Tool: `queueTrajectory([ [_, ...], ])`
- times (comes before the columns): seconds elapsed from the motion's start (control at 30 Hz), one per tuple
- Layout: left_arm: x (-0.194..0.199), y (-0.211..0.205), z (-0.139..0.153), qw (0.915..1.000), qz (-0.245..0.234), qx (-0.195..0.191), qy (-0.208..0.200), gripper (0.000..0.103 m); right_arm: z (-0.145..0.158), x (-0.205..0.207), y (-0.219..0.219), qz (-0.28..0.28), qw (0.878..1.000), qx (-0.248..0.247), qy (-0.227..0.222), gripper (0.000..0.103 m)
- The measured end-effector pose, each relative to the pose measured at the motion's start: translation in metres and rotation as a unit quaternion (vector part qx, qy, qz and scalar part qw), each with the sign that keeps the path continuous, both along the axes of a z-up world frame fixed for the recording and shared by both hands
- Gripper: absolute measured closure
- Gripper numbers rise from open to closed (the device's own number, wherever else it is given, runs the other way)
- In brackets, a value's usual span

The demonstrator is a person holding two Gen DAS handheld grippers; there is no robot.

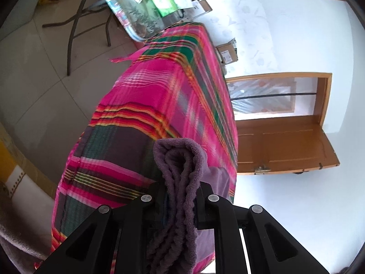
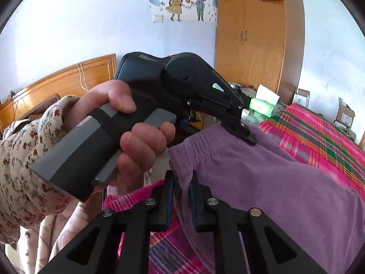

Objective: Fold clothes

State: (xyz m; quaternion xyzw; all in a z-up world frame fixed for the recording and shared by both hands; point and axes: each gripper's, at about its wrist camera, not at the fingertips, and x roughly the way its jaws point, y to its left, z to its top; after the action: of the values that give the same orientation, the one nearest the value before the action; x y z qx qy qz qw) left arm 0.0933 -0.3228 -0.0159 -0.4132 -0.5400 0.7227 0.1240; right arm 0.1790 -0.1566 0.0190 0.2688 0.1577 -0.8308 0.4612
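Both tools clamped on the purple fleece garment: left tool [image 1: 179,203] pinches bunched layers, right tool [image 2: 182,196] grips an edge. Garment [image 2: 262,171] is held above the plaid bed [image 2: 319,132], draping toward 3 o'clock. Looks mid-fold; laying down and smoothing remain.

purple garment [image 1: 180,182] cut off below, table items [image 1: 146,4] blurred

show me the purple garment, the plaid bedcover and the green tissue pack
purple garment [image 2: 262,171]: right wrist view, on its flat spread part
plaid bedcover [image 1: 146,105]: left wrist view, on a pink band
green tissue pack [image 2: 262,107]: right wrist view, on its front face
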Motion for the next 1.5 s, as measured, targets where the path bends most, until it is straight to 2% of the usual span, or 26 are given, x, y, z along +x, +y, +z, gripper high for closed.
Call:
queueTrajectory([
  [0.4,-0.011,0.041,0.056,0.9978,-0.014,-0.052,0.039,0.086,0.041,0.009,0.059,-0.019,0.996,-0.089,0.021,0.090],
  [0.73,-0.034,0.097,0.086,0.9936,-0.062,-0.071,0.062,0.086,0.060,0.006,0.117,-0.060,0.988,-0.140,0.017,0.090],
  [1.2,-0.074,0.182,0.107,0.9844,-0.138,-0.075,0.078,0.086,0.077,-0.017,0.204,-0.138,0.970,-0.201,-0.005,0.090],
  [1.5,-0.096,0.223,0.100,0.9788,-0.177,-0.085,0.059,0.085,0.071,-0.020,0.244,-0.172,0.961,-0.214,-0.020,0.090],
])
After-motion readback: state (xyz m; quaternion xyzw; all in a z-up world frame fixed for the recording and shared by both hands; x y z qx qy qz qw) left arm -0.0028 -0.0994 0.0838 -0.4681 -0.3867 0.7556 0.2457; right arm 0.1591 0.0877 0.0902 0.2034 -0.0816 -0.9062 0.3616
